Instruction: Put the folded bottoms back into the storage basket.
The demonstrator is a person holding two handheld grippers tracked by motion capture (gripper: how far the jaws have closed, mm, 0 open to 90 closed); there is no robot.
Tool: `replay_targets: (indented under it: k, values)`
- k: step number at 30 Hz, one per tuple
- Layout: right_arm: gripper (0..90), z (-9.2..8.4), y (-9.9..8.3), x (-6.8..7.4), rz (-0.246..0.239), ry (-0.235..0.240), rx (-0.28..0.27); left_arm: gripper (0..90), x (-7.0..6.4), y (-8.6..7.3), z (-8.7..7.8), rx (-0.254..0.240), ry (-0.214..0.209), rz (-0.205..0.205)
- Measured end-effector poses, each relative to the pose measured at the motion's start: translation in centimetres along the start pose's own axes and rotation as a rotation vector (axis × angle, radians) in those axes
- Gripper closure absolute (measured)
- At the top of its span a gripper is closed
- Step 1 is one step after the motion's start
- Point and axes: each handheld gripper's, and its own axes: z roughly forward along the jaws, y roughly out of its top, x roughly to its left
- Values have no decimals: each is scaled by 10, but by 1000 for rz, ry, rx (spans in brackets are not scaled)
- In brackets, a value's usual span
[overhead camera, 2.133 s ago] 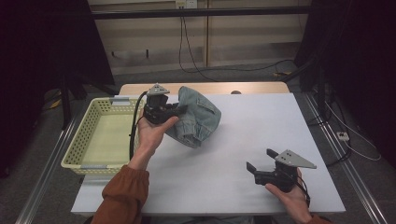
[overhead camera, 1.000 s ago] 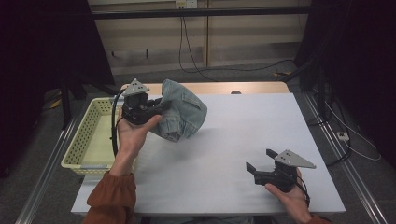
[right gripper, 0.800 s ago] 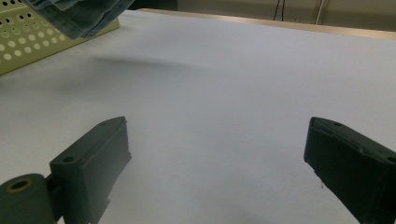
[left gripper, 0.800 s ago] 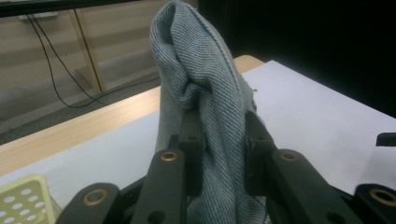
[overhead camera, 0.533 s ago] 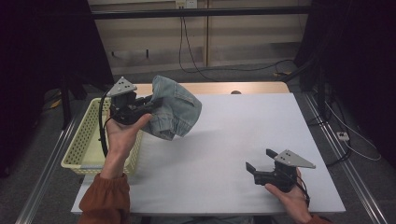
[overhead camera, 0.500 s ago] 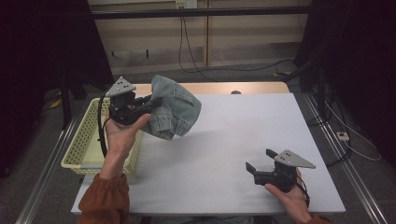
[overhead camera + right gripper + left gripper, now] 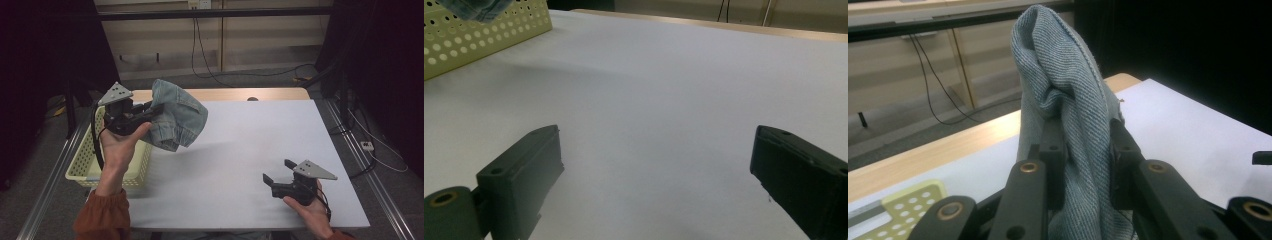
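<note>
The left gripper [image 7: 150, 111] is squeezed tight on the blue cloth [image 7: 177, 120], with the yellow basket [image 7: 82, 170] just below (the right gripper [image 7: 276, 171] gapes wide apart).

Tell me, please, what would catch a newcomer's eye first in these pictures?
First, the bundle of blue denim cloth held up in the air at the table's left, clamped in the left gripper above the edge of the pale yellow perforated basket. Next, the right gripper, resting low on the white table at the near right with its jaws wide apart and nothing between them.
</note>
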Motion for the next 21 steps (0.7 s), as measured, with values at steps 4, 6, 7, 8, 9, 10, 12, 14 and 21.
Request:
replay_targets:
  k: [4,6,7,8,9,10,12,14,21]
  values:
    - [66,0,0,0,-4,3,-2,745,2,-2,-7,-18,6,-6]
    - [66,0,0,1,-5,3,-1,745,2,-4,-10,-28,18,-1]
    - [65,0,0,1,-5,3,-1,745,2,-4,-10,-28,22,1]
    - [66,0,0,0,-4,4,-3,744,3,-4,-11,-28,21,2]
    - [66,0,0,0,-4,3,-3,744,3,-4,-11,-30,25,3]
    - [66,0,0,0,-3,2,-1,745,3,-4,-12,-30,28,5]
    - [65,0,0,1,-6,3,-3,745,4,-4,-14,-29,37,10]
    - [66,0,0,1,-6,4,-3,745,5,-4,-17,-35,37,10]
    - [66,-1,0,1,-6,5,-4,745,12,0,-35,-82,58,-12]
